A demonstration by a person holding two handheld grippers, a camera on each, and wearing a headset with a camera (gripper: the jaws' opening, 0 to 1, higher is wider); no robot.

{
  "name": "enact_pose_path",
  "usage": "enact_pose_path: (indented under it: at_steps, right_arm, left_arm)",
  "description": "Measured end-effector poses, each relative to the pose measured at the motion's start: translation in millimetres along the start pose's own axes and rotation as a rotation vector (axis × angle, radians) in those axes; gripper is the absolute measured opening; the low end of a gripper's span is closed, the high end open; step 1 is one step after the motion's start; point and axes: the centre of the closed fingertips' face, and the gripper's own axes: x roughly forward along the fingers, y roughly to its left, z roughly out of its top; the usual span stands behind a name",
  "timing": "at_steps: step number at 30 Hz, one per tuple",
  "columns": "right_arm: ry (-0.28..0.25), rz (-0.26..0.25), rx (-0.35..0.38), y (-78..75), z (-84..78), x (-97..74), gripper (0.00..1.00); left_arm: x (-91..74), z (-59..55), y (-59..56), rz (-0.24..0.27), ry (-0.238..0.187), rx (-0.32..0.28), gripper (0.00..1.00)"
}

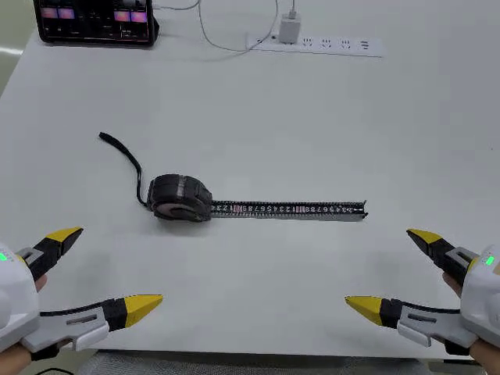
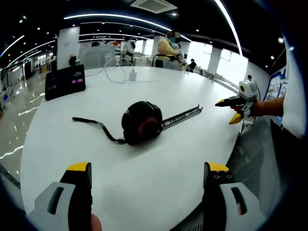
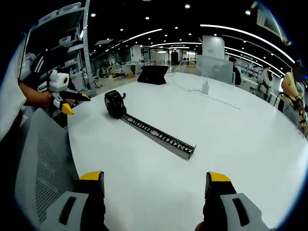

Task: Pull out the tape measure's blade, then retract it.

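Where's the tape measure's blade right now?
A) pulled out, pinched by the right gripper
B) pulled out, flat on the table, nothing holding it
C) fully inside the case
B: the blade lies stretched flat on the table from the case, with the left gripper and right gripper both open and clear of it.

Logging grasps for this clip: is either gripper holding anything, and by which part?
Nothing is held: the left gripper and the right gripper are open, both short of the tape measure.
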Motion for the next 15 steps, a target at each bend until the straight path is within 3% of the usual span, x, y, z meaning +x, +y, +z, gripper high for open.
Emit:
enact_pose_path:
  at_steps: [8,15]
  right_arm:
    - [-0.006,-0.004,0.006,-1.9,0.2,-1.0,0.85]
    - [-0.007,-0.002,0.007,-1.4,0.7,-0.6,0.85]
  left_arm:
    - [0.3,-3.8,-0.9,-0.001,0.003,-0.012,0.94]
    - [0.5,0.3,0.9,0.002,-0.004,-0.008,0.94]
